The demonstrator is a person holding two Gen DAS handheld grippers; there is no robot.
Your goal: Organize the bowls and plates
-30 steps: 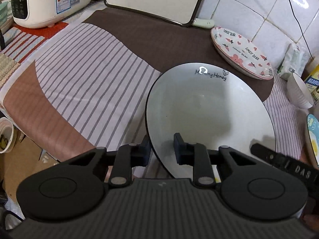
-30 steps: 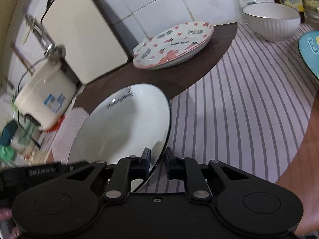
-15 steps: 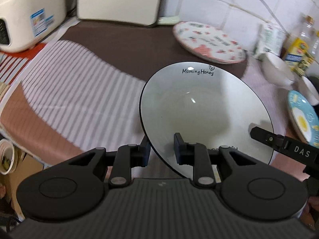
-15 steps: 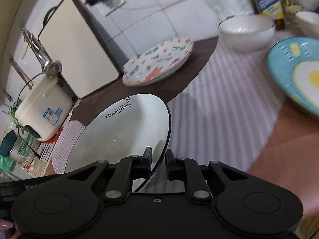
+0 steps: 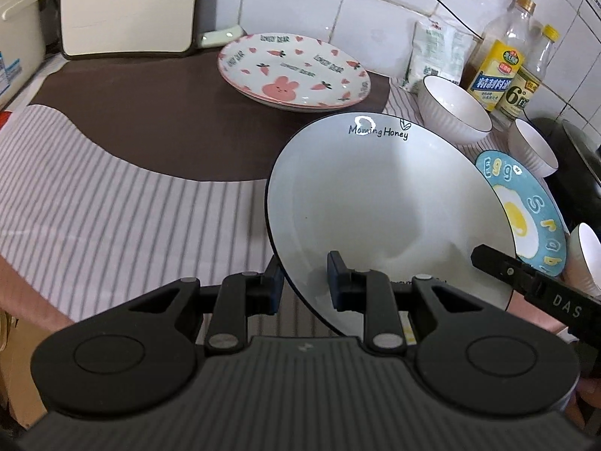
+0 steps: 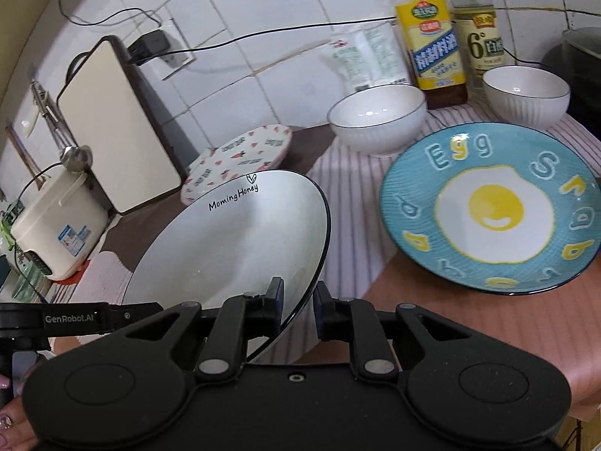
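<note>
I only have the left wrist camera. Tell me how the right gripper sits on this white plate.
Observer: The right gripper has the near rim of the white plate between its fingers, one finger over the inner face and the other outside the rim.
Operator: Check the egg plate. The white one hides part of it here.
Observer: It lies flat on the cloth with nothing on it.
Operator: Trace the cable on the wall.
Observer: It runs to a black charger plugged into a wall socket above the leaning white board.
</note>
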